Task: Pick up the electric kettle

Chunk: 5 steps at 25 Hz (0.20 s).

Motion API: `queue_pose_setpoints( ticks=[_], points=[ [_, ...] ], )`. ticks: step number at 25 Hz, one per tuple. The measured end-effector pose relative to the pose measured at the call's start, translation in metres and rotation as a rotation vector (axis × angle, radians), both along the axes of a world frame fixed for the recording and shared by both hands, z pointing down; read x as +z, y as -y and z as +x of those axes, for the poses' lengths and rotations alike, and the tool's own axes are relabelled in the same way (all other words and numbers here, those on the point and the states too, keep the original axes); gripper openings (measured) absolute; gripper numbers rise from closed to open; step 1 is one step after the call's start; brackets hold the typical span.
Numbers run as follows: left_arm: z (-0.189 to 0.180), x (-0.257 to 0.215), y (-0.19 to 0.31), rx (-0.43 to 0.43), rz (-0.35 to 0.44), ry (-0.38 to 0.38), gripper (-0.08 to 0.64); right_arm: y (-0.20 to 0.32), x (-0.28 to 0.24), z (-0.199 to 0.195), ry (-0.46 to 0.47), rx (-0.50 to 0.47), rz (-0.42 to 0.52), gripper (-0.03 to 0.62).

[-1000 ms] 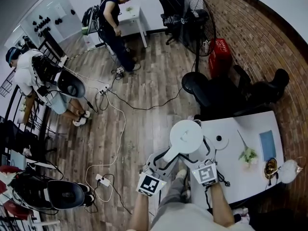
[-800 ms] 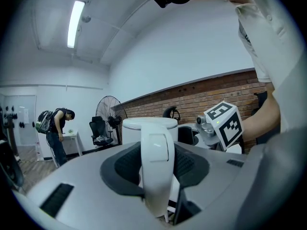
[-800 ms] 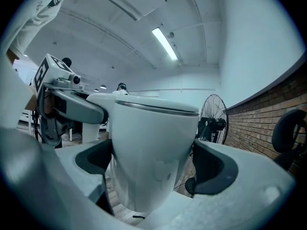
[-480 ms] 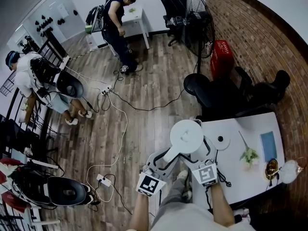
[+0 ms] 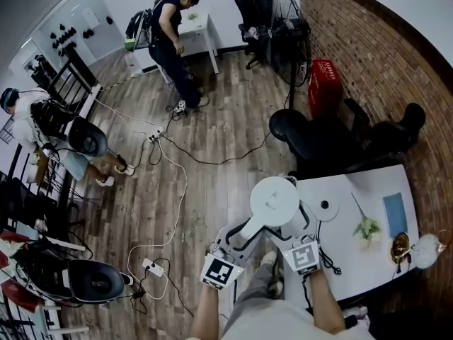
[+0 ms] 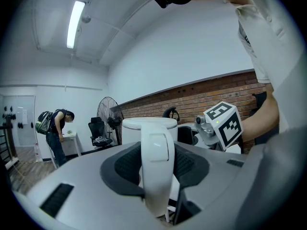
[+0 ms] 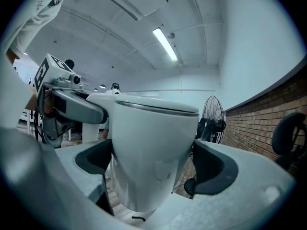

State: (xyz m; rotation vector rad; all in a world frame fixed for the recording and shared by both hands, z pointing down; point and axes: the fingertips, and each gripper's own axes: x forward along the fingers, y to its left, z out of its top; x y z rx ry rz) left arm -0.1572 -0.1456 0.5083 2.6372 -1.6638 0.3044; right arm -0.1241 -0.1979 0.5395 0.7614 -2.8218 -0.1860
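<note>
White, flat-lidded electric kettle (image 5: 274, 201)

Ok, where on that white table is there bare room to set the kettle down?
The white electric kettle could go on the bare white table top between the round white base disc and the blue rectangular pad, or on the near strip below the green leafy sprig. The right end is crowded: a gold-toned dish.

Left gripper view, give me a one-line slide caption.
The left gripper grips the electric kettle by its handle, with a floor fan and brick wall behind.
</note>
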Motion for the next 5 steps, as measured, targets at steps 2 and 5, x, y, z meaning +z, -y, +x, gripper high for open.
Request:
queue_pose_setpoints(
  ticks=[2,5],
  points=[
    [0.0009,0.0016,0.0017,0.004,0.0,0.0,0.155,0.0017,0.0013,0.0008,-0.001,0.001,0.004,0.529],
    [0.0038,0.0049,0.004,0.007,0.001,-0.001,0.155,0.0034,0.0055,0.0042,0.014,0.018,-0.024,0.529]
  ],
)
